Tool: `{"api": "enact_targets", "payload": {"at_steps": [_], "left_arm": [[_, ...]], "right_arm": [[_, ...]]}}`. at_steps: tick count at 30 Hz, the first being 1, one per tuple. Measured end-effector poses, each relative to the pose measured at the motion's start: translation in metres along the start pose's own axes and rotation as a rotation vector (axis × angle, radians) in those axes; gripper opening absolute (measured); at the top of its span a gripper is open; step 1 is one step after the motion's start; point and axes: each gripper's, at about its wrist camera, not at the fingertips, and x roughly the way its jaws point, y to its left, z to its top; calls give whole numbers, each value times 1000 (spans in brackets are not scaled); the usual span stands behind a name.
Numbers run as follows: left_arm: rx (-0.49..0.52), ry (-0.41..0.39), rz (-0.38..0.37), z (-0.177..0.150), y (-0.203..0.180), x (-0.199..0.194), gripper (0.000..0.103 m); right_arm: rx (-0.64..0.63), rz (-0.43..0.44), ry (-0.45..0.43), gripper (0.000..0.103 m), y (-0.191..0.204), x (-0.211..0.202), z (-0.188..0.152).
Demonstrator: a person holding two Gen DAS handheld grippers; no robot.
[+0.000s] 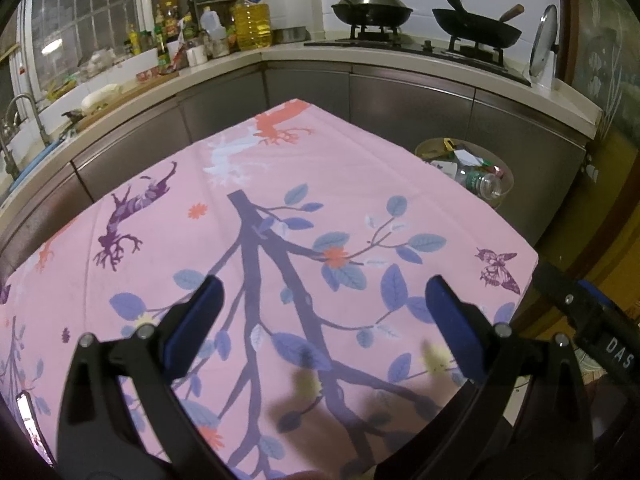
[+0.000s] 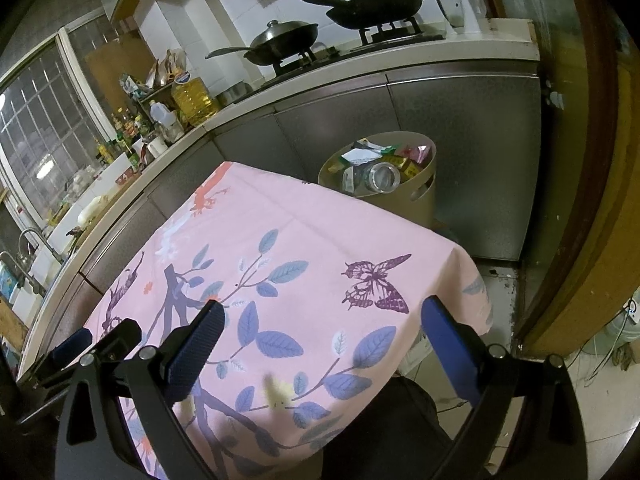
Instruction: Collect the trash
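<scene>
Hovering over pink-clothed counter: left tongs wide apart, empty; right tongs likewise, "DAS" legible on body. Trash bin far right, full.

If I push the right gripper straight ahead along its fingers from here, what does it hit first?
Probably the pink tablecloth: the right gripper, jaws open and empty, points down across it. The trash bin stands beyond the far edge, slightly right. Depth is uncertain.

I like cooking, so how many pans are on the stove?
2. A dark pan with a shiny metal lid sits on the left burner, and an open black pan with a wooden handle sits on the right burner. None seems hidden.
</scene>
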Motion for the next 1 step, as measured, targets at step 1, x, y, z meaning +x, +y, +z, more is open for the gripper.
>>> {"api": "enact_targets", "payload": {"at_steps": [1], "left_arm": [[0,0,1,0,0,0,97]], "right_arm": [[0,0,1,95,0,0,0]]}}
